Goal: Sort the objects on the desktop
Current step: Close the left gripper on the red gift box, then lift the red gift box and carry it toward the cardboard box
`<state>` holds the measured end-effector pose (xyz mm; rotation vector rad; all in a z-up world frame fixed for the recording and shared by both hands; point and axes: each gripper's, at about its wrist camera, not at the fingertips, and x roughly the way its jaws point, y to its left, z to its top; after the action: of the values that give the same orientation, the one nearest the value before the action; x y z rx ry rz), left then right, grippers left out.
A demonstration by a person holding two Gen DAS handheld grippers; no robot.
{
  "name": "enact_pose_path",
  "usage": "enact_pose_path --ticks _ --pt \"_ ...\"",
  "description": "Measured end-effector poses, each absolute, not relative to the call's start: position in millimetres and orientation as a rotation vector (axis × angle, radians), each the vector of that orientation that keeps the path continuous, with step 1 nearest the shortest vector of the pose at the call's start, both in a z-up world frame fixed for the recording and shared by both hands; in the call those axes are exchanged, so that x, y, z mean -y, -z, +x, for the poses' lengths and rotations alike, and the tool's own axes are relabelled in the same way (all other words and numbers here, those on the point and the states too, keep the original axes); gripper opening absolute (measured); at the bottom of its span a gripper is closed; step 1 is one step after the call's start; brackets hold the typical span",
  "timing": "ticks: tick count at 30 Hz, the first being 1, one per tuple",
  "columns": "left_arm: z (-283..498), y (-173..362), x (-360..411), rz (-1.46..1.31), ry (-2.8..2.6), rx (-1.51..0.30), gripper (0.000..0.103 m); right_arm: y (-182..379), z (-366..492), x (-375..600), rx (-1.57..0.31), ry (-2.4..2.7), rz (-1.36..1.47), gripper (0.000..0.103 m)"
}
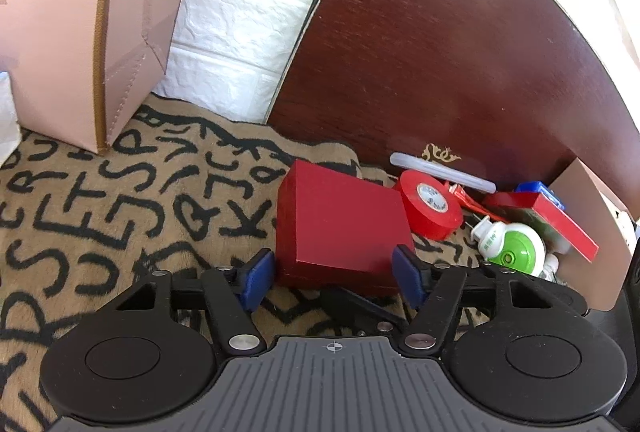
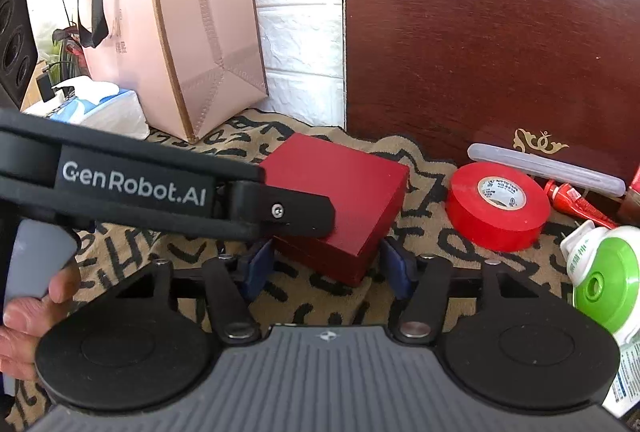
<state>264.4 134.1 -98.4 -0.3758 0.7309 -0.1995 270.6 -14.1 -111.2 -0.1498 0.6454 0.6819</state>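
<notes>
A smooth, square red box is bracketed by the left gripper, whose jaws stand partly open with blue pads just beside its sides. The right gripper is likewise set partly open around a corner of the box. A glossy red tape roll is seen to the right on the letter-printed woven cloth.

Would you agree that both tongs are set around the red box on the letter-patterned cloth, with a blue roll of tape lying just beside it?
Not quite: the roll of tape is red, not blue, as the right wrist view shows clearly. The rest stands: the left tongs and the right tongs both straddle the red box on the letter-patterned cloth, with the tape just beside it.
</notes>
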Motion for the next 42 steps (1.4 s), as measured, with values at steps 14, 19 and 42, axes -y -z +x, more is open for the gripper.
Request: enact_pose_path --ticks 14,19,42 --pt "148.0 95.0 -93.0 -0.356 0.229 -0.772 0.072 98.1 180.8 55.9 -0.709 -0.7 -0.185 0.059" --pt "88.4 98.9 -69.0 -0.358 0.244 -0.803 0.073 97.9 123.5 84.4 -0.744 -0.689 -0.185 0.059" --pt "-27.0 96.2 -16.3 -0.326 0.359 -0.89 0.086 94.2 -24.4 162.1 -0.738 -0.676 -0.173 0.064"
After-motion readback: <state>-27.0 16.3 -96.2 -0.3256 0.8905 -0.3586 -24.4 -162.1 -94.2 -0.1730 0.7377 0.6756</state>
